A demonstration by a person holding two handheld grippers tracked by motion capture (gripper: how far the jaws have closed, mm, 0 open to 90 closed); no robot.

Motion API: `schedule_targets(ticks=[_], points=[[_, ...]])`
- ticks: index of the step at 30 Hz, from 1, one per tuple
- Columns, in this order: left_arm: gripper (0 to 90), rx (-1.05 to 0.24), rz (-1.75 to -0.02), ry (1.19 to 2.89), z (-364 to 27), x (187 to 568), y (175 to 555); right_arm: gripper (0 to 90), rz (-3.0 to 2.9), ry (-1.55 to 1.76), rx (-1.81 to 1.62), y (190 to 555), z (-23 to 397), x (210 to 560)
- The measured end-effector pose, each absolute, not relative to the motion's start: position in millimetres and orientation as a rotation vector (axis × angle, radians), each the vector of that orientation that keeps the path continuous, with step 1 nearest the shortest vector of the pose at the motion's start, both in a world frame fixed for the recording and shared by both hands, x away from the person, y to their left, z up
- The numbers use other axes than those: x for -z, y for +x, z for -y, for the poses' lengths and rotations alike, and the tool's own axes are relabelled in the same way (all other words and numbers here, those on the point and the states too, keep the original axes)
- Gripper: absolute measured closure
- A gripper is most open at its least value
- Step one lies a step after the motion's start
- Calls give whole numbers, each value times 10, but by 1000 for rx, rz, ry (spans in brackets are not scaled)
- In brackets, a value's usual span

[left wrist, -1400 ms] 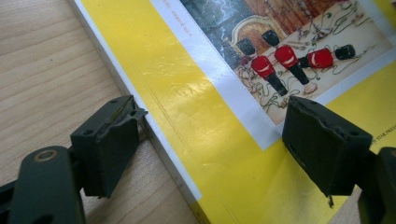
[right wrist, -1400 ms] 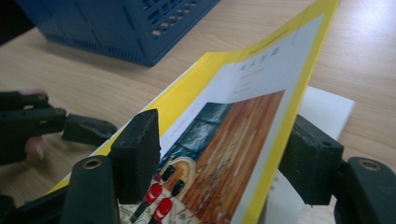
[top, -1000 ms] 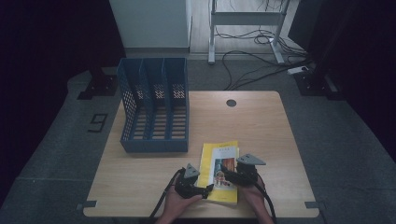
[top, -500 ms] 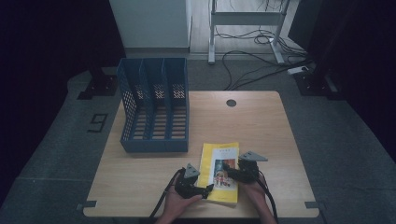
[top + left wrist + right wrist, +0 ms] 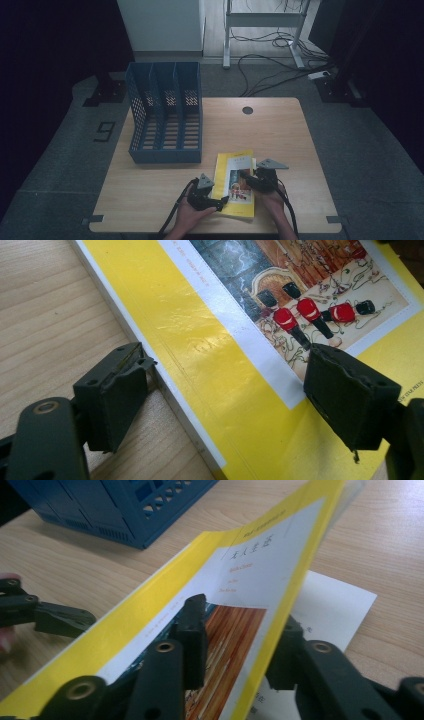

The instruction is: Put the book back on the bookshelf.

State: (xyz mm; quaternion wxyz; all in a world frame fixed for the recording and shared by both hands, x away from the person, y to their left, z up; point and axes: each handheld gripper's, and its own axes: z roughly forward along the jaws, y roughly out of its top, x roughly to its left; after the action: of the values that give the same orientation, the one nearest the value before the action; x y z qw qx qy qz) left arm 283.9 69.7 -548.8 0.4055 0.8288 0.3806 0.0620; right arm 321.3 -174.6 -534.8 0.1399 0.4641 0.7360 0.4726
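A yellow book with a toy-soldier picture lies near the table's front edge. My left gripper is open and straddles its left edge. In the left gripper view one jaw sits on the wood and the other over the cover, with the gripper clear of both. My right gripper holds the book's right edge. In the right gripper view the gripper has one jaw on the cover and one under it. That edge is raised and tilted off a white sheet.
A blue three-slot file organizer stands at the back left of the wooden table, close behind the book. A round cable hole is at the back centre. The person's hands come in at the front edge.
The right gripper has shifted slightly at the book's right edge. The left gripper and the book have hardly moved.
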Motion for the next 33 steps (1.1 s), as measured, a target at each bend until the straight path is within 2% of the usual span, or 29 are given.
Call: schedule_targets(ticks=[5, 21, 24, 33], points=[[176, -155, -959, 2091, -697, 5489, 2844, 740, -2136, 1338, -1399, 3218, 1742, 5305], [163, -152, -949, 2097, -688, 5489, 2889, 687, -2245, 1361, -1305, 3282, 1656, 5286], [163, -152, -949, 2097, -687, 5489, 2888, 762, -2209, 1356, -1342, 3235, 1671, 5274], [160, -150, -946, 2099, -689, 5489, 2896, 837, -2188, 1341, -1379, 3215, 1662, 5262]])
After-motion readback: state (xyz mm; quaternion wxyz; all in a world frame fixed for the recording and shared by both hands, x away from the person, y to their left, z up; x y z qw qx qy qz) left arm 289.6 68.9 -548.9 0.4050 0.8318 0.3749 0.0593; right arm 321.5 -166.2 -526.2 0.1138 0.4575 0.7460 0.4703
